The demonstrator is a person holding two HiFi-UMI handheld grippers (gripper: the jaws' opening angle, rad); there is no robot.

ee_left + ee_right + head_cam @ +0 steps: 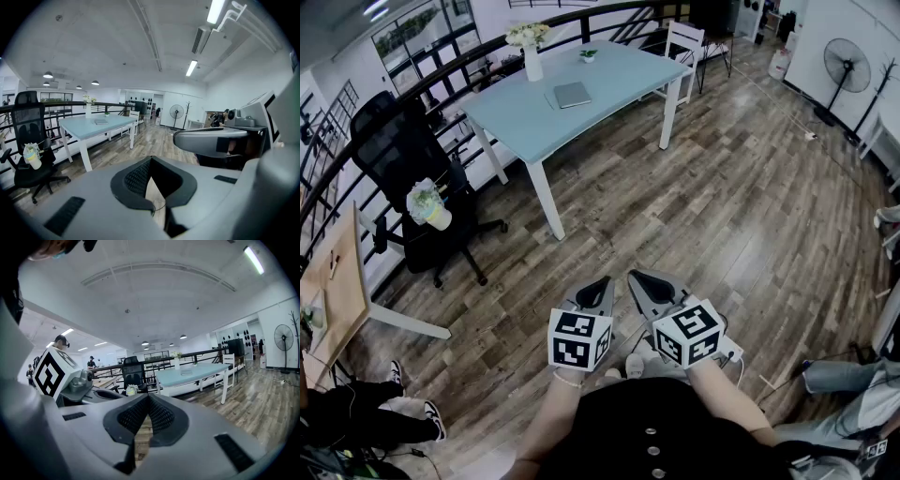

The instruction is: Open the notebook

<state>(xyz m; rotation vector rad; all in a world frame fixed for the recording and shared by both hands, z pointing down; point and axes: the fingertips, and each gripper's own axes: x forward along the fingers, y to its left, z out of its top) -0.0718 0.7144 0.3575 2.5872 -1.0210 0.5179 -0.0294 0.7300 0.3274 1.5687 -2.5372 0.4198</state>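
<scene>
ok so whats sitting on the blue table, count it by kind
notebook: 1
vase of flowers: 1
small potted plant: 1
total: 3

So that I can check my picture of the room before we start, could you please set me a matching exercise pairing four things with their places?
Things:
1 flat grey notebook
2 white vase of flowers
3 black office chair
4 black pedestal fan

Places:
A on the floor left of the light blue table
B far right, by the white wall
C lying mid-tabletop
D standing at the table's far corner

Pairs: 1-C, 2-D, 3-A, 4-B
</scene>
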